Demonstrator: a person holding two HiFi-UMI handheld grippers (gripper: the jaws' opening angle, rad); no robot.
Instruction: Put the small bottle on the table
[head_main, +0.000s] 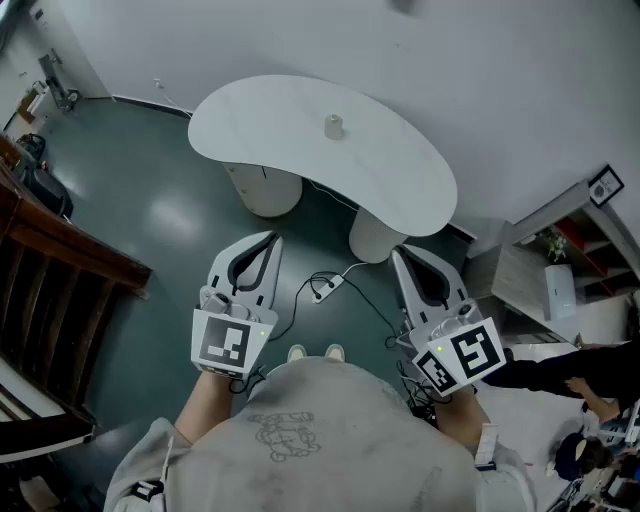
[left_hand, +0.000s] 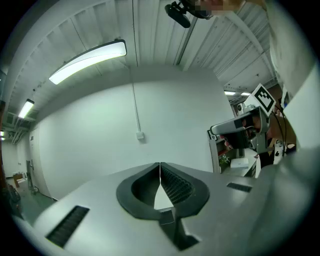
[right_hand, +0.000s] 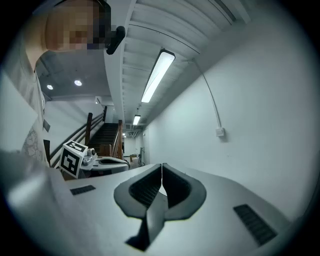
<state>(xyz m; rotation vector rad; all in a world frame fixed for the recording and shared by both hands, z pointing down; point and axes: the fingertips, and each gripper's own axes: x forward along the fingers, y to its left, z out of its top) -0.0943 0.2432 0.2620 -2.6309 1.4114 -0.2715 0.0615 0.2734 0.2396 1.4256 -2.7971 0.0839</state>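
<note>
Head view, looking down: the small bottle stands upright on the white table, toward its far side and well apart from both grippers. The left gripper and right gripper hover near the person's body over the dark floor, tips aimed at the table. A cable lies on the floor between them. Left gripper view — jaws pressed together, nothing between them, a white wall and a ceiling light beyond. Right gripper view — same story, jaws closed tight and empty, with a staircase off to the left.
</note>
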